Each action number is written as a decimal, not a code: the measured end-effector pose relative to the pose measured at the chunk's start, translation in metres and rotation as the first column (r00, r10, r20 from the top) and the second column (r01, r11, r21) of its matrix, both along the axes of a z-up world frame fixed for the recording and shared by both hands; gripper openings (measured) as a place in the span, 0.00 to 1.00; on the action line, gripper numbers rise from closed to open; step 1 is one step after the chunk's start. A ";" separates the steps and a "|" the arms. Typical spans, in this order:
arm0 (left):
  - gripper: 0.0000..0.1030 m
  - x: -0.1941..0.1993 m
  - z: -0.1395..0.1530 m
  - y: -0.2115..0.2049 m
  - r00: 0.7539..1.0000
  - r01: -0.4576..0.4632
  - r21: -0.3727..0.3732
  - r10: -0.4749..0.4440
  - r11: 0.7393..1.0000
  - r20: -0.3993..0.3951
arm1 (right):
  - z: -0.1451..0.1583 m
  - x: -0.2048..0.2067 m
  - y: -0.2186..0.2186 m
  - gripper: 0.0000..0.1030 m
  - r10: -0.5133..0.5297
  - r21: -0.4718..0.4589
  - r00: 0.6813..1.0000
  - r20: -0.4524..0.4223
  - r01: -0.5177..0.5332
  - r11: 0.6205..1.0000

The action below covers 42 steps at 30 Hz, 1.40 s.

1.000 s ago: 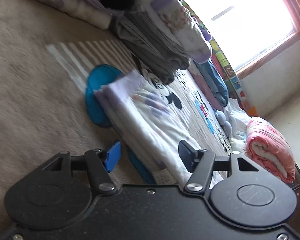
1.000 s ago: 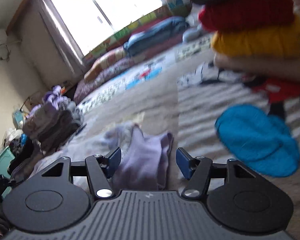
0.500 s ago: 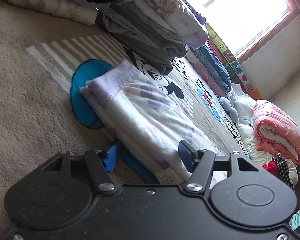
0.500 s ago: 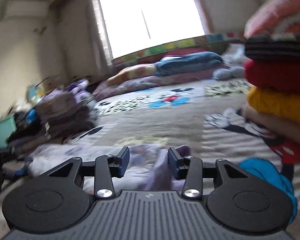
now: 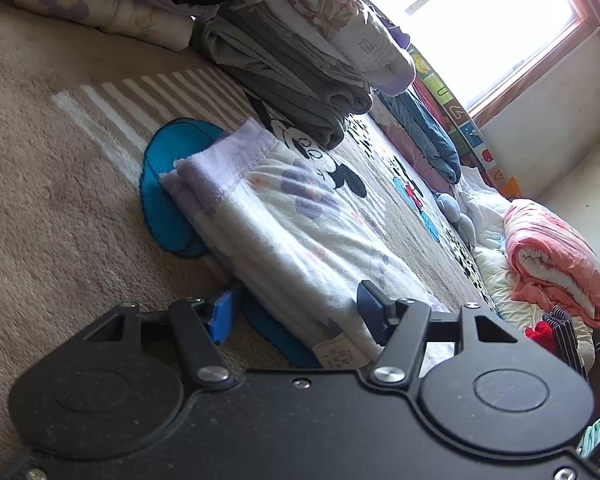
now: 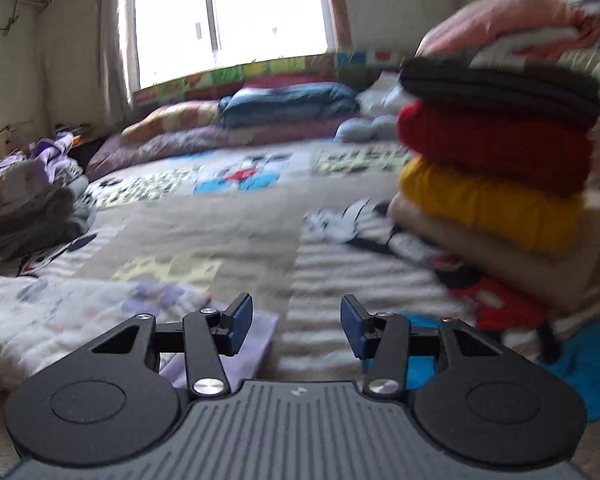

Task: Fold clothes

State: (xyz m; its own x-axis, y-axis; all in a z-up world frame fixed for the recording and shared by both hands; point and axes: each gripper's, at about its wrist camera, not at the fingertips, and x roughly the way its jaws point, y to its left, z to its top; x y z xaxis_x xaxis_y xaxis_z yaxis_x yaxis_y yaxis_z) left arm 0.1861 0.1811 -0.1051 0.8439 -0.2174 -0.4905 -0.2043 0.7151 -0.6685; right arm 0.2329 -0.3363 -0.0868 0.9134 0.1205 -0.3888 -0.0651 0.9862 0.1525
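folded garment (image 5: 300, 236) edge between left fingers (image 5: 222, 312)

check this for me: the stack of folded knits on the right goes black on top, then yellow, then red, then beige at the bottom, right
Not quite: red and yellow are swapped. The right wrist view shows the stack going black on top, then red, then yellow, then beige at the bottom.
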 end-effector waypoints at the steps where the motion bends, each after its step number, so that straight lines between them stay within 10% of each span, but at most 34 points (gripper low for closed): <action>1: 0.60 0.000 0.000 0.000 1.000 0.000 -0.002 0.000 1.000 0.000 | 0.004 -0.005 0.001 0.50 0.016 -0.001 1.000 0.025 -0.016 1.000; 7: 0.60 -0.002 0.000 0.003 1.000 -0.006 -0.019 0.006 1.000 0.012 | 0.006 -0.006 0.055 0.48 0.331 -0.109 0.944 -0.005 -0.329 0.938; 10: 0.60 -0.006 0.001 0.008 0.999 -0.020 -0.054 0.021 0.998 0.029 | -0.020 0.018 0.066 0.60 0.292 -0.148 0.949 -0.122 -0.308 0.940; 23: 0.60 -0.009 -0.007 0.028 0.991 -0.116 -0.178 0.125 0.977 0.042 | -0.001 -0.007 0.073 0.56 0.364 -0.125 0.931 -0.005 -0.362 0.924; 33: 0.55 0.007 -0.014 0.019 0.990 -0.119 -0.096 0.125 0.988 0.063 | -0.019 0.004 0.073 0.57 0.371 -0.058 0.926 -0.069 -0.375 0.925; 38: 0.23 0.010 -0.006 0.024 0.989 -0.117 -0.098 0.125 0.988 0.083 | -0.019 0.007 0.070 0.58 0.376 -0.030 0.924 -0.073 -0.378 0.925; 42: 0.21 0.003 0.030 0.004 0.983 -0.103 0.068 0.091 0.992 0.162 | -0.019 0.008 0.066 0.58 0.382 -0.003 0.921 -0.076 -0.383 0.924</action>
State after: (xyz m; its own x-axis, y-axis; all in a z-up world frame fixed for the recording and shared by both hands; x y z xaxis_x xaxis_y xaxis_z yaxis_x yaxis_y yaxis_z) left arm 0.1891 0.1848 -0.0754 0.9275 -0.0985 -0.3606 -0.1707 0.7466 -0.6430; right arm 0.2412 -0.2699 -0.1054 0.7683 0.4477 -0.4574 -0.4273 0.8908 0.1543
